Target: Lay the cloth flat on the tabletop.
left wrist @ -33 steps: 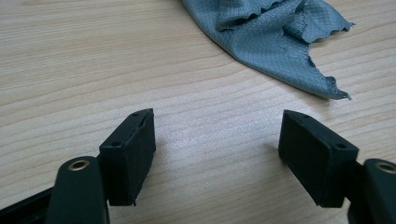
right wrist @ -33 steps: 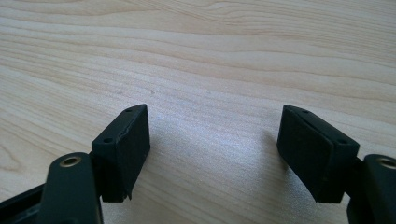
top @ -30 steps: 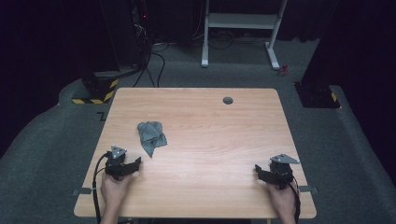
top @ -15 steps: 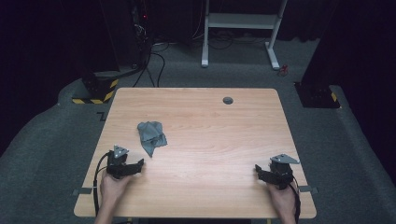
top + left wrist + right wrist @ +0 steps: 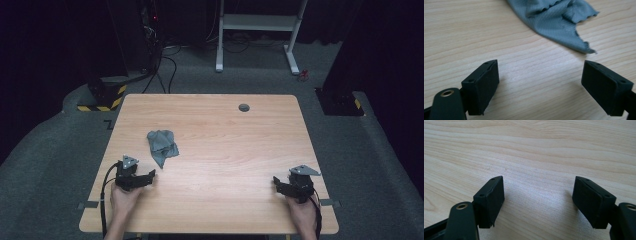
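Grey cloth (image 5: pixel 162 146) crumpled on the worktop (image 5: pixel 225 150), toward its left edge. Left gripper (image 5: pixel 148 176) just beside it, jaws spread, nothing held. Right gripper (image 5: pixel 276 184) near the front right corner, likewise spread and unladen.

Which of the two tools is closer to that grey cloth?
Left. The left tool sits just short of the grey cloth, jaws open toward it; the right tool rests far across the table.
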`<state>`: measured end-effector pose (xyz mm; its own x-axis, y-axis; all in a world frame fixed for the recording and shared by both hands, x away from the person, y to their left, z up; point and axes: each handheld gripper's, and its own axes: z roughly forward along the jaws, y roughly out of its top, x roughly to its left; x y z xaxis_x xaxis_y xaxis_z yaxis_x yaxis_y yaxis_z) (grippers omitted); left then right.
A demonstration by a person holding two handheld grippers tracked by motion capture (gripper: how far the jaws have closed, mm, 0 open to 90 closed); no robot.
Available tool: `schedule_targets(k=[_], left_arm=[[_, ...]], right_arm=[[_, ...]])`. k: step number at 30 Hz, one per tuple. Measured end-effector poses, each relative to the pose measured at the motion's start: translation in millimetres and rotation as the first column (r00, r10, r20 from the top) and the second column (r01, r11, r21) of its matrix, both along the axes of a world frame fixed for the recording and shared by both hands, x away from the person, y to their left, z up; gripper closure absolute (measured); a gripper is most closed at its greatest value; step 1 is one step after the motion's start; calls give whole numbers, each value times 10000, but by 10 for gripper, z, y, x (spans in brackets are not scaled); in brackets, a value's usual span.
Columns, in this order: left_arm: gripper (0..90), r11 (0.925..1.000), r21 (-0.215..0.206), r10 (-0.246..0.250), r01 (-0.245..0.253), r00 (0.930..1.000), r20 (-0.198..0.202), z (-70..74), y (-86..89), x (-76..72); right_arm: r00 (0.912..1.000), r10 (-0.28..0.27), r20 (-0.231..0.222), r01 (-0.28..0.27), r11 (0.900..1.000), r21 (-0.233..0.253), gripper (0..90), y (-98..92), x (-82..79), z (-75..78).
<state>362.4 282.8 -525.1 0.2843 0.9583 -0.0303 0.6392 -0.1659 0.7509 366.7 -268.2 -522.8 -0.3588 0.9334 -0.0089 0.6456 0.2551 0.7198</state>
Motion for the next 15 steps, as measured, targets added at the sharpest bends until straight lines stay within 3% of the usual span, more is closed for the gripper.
schedule_targets(k=[8,12,15], left_arm=[[164,9997,-4,-248,248,9996,-127,43,-68,52],[162,9991,-373,-194,197,9998,87,95,-84,55],[159,9990,-304,-313,315,9995,72,119,-128,101]], right_arm=[[10000,-1,3,1,10000,-7,257,0,0,0],[10000,39,1,-39,10000,0,259,0,3,0],[9999,110,51,-110,9999,-18,261,-2,13,-1]])
